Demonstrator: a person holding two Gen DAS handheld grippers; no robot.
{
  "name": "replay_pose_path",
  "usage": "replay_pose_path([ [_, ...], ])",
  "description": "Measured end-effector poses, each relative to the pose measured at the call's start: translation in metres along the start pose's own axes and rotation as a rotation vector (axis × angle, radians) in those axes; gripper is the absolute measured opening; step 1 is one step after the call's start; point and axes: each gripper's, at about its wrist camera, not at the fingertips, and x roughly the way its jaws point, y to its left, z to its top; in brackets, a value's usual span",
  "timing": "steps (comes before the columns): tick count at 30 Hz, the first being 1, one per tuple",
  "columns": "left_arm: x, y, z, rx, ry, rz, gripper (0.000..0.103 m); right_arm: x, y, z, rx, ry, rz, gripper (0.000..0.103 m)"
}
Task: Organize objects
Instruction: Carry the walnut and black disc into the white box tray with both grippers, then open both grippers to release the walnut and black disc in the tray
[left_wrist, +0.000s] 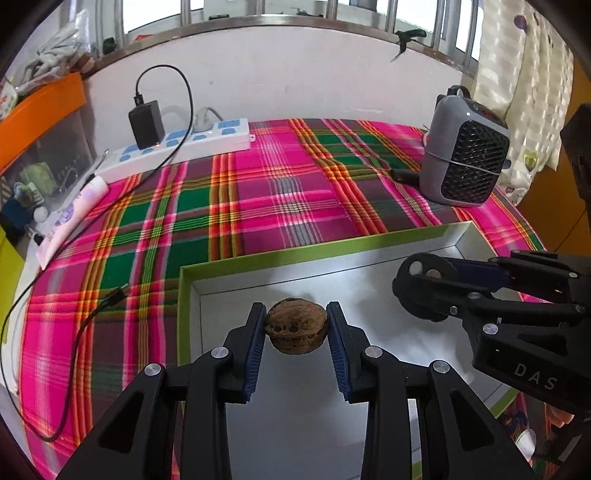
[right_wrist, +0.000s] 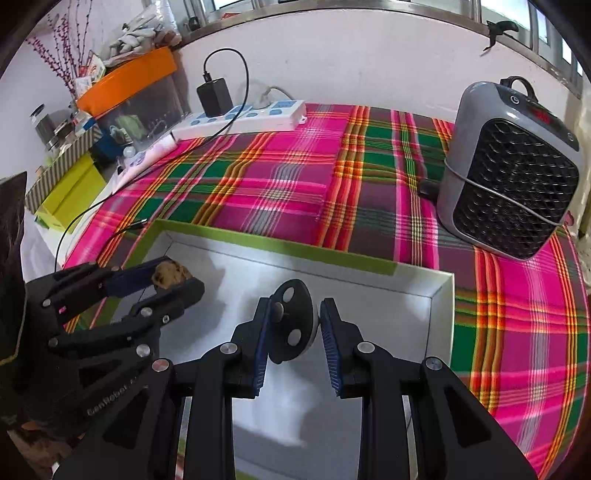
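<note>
Left gripper (left_wrist: 295, 325) pinches a walnut (left_wrist: 296, 325) btwn its blue pads, held over the near-left part of the box (left_wrist: 314, 253). Right gripper (right_wrist: 291, 326) pinches a black disc (right_wrist: 291, 325) w/ two holes, edge-on, over the box's right half. Step in hand, prob.: carrying both items in for drop-off. Next: lower each close to the floor, then spread the jaws, keeping the grippers apart. Box floor looks bare; nothing else seen in it.
</note>
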Motion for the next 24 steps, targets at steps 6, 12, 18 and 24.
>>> replay_pose_path([
  [6,0.011,0.001,0.003,-0.001,0.019,0.009,0.031,0.01,-0.004,0.004,0.015,0.015,-0.009,0.028],
  [12,0.015,0.0,0.004,0.006,0.024,0.024,0.031,0.015,-0.006,0.005,0.024,0.022,-0.008,0.028],
  [18,0.017,0.002,0.005,0.004,0.028,0.033,0.032,0.016,-0.006,0.007,0.027,0.018,-0.006,0.028],
  [24,0.017,0.003,0.004,0.004,0.035,0.031,0.033,0.016,-0.006,0.006,0.025,0.016,-0.005,0.029],
])
